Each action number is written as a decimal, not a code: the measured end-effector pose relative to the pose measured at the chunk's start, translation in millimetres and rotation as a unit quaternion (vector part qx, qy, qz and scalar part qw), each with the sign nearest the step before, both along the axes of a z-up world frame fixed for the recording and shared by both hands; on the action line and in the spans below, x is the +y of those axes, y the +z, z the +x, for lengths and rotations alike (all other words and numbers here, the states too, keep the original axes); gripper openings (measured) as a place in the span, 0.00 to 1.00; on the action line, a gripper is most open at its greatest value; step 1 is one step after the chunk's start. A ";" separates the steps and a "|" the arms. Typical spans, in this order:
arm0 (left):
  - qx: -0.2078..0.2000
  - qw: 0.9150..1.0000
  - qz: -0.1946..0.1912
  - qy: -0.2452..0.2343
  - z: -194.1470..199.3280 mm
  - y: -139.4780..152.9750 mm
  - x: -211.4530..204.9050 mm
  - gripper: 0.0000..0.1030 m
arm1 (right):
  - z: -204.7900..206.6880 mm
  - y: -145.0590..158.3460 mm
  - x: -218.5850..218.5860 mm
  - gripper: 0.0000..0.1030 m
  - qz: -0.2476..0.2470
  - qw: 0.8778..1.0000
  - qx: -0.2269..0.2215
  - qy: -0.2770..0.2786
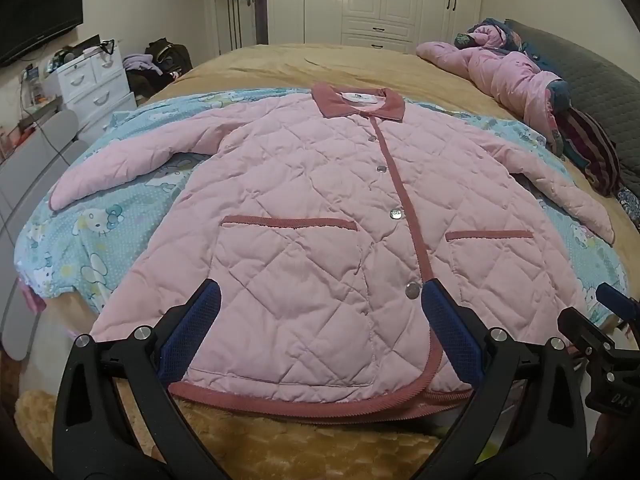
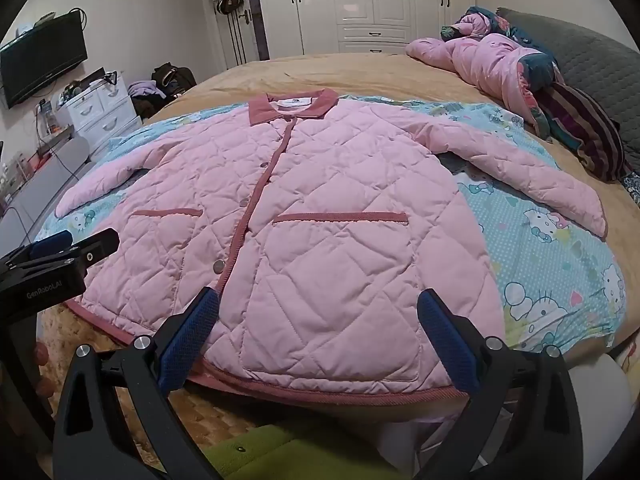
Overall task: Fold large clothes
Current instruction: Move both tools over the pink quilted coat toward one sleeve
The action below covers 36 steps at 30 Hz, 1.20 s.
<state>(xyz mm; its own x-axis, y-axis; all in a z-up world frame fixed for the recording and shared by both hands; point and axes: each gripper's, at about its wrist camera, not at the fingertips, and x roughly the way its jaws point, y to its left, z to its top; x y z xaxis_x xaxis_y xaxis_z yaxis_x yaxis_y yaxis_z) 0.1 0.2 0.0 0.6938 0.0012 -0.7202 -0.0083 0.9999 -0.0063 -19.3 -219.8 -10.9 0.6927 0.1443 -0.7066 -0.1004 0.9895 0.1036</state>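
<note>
A pink quilted jacket (image 1: 320, 216) lies flat and buttoned, sleeves spread, on a blue cartoon-print sheet (image 1: 100, 216) over the tan bed (image 1: 360, 64), its hem at the bed's near edge. The left hand-held gripper (image 1: 320, 332) and right hand-held gripper (image 2: 318, 332) hover over the hem, both released, fingers wide apart. Crumpled pink bedding (image 2: 488, 64) sits toward the far right corner. White wardrobes (image 2: 372, 4) line the back wall; a television (image 2: 42, 64) hangs left.
</note>
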 end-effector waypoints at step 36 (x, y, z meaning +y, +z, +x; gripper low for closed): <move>0.023 0.999 -0.044 0.004 12.0 -2.8 0.9 0.91 | 16.4 1.5 0.0 0.96 -0.005 1.000 -0.009 0.013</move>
